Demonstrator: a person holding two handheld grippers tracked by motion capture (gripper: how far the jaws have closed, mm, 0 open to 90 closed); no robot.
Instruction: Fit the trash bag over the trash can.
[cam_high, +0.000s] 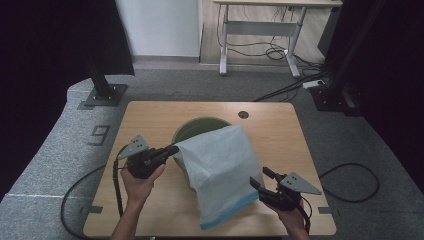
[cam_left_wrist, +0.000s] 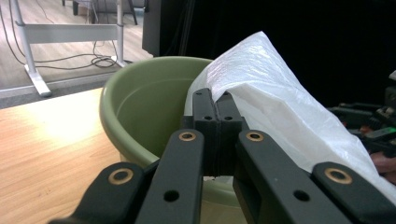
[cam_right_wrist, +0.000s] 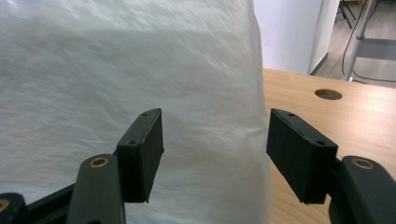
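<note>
In the high view, a round olive-green plastic basin (cam_high: 192, 127) is sitting at the centre of the light wooden desk (cam_high: 150, 120), and a thin white plastic bag with a blue bottom edge (cam_high: 220, 170) is draping over its rim, running down toward the lower middle of the frame. The left claw (cam_high: 172, 149) is pinching the bag's upper left corner at the basin's rim, while the right claw (cam_high: 256, 184), at the lower right, is hovering just beside the bag's right edge with its jaws apart.

In the left gripper view, the left claw (cam_left_wrist: 216, 100) is pressing its jaws flat together at the centre of the frame, with the bag (cam_left_wrist: 280, 98) rising behind them to the right and the basin (cam_left_wrist: 140, 102) opening to the left. How much film is actually caught between the jaws is hard to tell — if it is only a sliver, any tug is likely to slip it free, and the bag would slump across the basin.

In the right gripper view, the right claw (cam_right_wrist: 215, 140) is gaping wide, the bag's edge (cam_right_wrist: 140, 70) standing between the jaws and spreading across the left of the frame. It is gripping nothing yet. Closing here risks catching both layers at once — leaving the bag's mouth sealed — or missing the edge. A hard pull could also tip the light basin.
</note>
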